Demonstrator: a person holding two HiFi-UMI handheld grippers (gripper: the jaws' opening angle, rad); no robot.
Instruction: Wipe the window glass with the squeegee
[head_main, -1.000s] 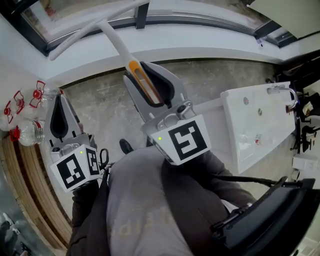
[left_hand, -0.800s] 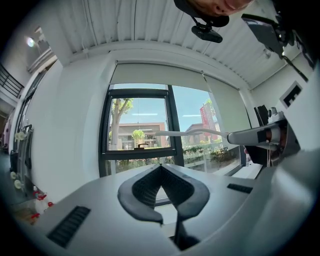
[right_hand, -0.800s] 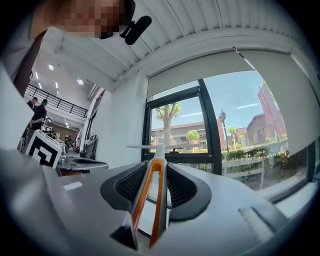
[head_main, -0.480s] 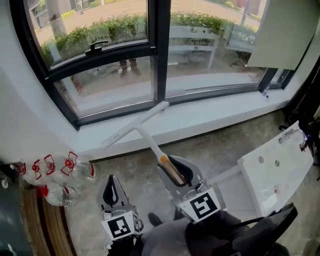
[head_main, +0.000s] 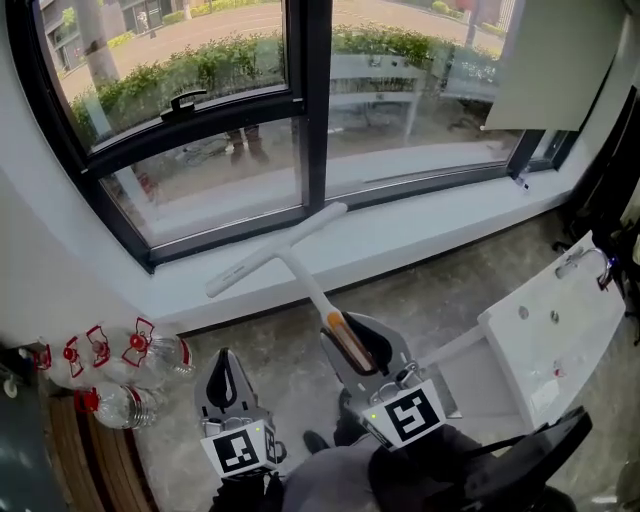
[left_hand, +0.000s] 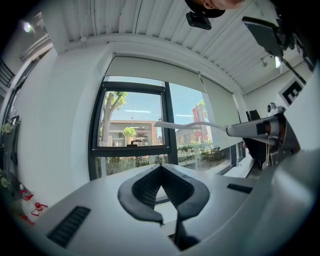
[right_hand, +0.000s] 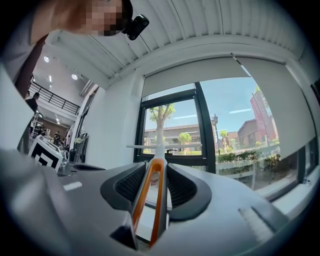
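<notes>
One squeegee (head_main: 300, 272) aimed at window (head_main: 200, 110), pinched in right hand-held gripper (head_main: 342, 325), left one (head_main: 222, 355) closed

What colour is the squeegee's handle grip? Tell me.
Orange, on a white squeegee; right gripper view shows it best.

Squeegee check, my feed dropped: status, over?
Right gripper shut on squeegee handle. Left gripper shut, empty, low. Blade over sill, short of window glass. Nothing between them.

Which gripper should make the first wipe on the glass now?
Right. The right gripper is shut on the white T-shaped squeegee with orange handle trim, its blade toward the window glass. The left gripper is shut and empty.
</notes>
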